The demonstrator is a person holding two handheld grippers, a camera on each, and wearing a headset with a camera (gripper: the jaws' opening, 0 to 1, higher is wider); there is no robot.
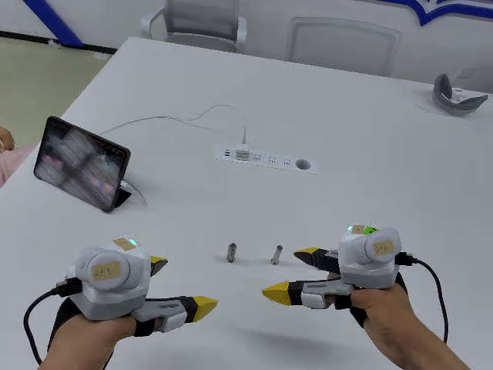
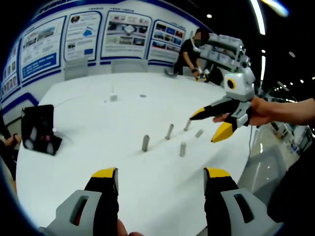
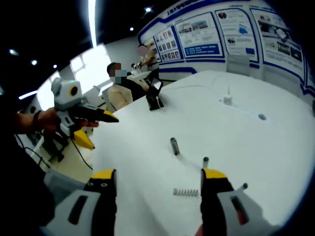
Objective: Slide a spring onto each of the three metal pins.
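The left gripper (image 1: 181, 285) and right gripper (image 1: 291, 272) have open, empty jaws over the table (image 1: 347, 131), where a loose spring (image 3: 185, 192) lies near 2 upright pins (image 3: 205, 162).

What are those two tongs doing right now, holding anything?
Left tongs: open, holding nothing.
Right tongs: open, holding nothing.

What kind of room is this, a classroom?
Probably an office meeting or demo room rather than a classroom: a big white table with a built-in power strip, office chairs at its far side, and printed display posters along the wall.
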